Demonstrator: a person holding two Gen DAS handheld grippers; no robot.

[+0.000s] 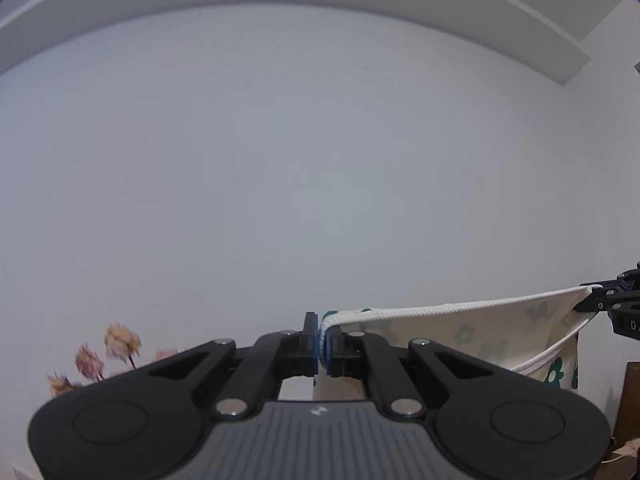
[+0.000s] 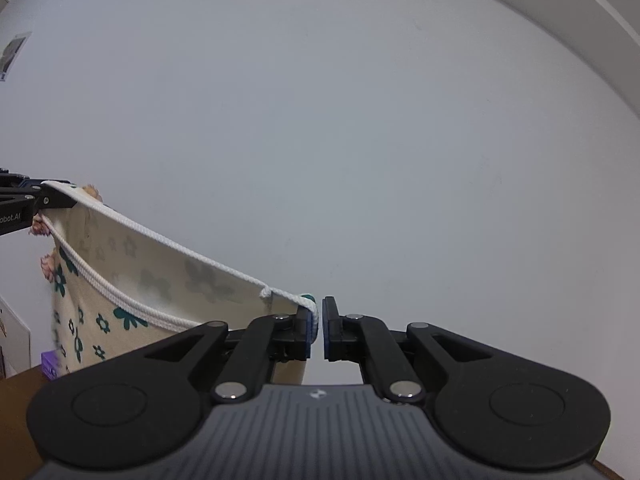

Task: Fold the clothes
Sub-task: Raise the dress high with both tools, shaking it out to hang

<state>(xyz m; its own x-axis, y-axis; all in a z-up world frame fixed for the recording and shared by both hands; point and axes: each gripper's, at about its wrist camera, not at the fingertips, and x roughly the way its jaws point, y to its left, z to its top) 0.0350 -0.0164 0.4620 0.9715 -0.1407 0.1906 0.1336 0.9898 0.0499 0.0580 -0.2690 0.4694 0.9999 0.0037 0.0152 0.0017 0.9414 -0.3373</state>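
A cream garment [image 1: 472, 328] with green flower prints and a white cord hem hangs stretched in the air between both grippers. My left gripper [image 1: 322, 344] is shut on one top corner of it. My right gripper [image 2: 319, 326] is shut on the other top corner, the white cord [image 2: 180, 250] pinched between its pads. The right gripper shows at the right edge of the left wrist view [image 1: 608, 300], the left gripper at the left edge of the right wrist view [image 2: 36, 200]. The garment [image 2: 120, 280] sags below the taut hem; its lower part is hidden.
A plain white wall [image 1: 280, 160] fills both views. Blurred pink dried flowers [image 1: 104, 356] stand low at the left. A brown wooden surface [image 2: 16, 400] and a purple box [image 2: 50, 364] lie low left in the right wrist view.
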